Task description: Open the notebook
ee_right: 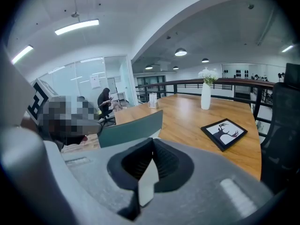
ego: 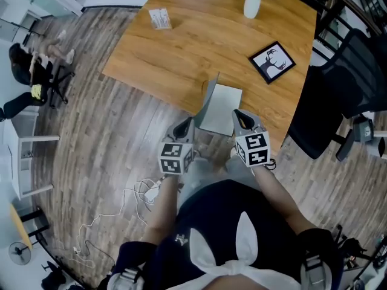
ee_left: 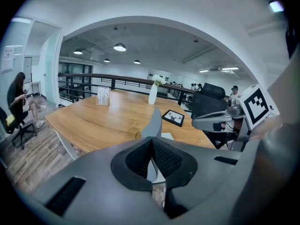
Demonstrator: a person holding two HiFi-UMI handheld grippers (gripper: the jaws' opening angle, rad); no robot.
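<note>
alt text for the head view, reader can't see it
A person, seen from above, holds a notebook partly open at a wooden table's near edge: the left tool pinches the raised grey cover, the right tool a white page. A vase and a framed picture sit farther back.

I see a wooden table (ego: 199, 47). On it: a white vase (ego: 252, 3) with flowers at the far edge, a small card stand (ego: 160, 18) far left, a black-framed deer picture (ego: 272, 61) at right, and a notebook (ego: 219, 109) at the near edge, grey cover raised. All sit well apart.
</note>
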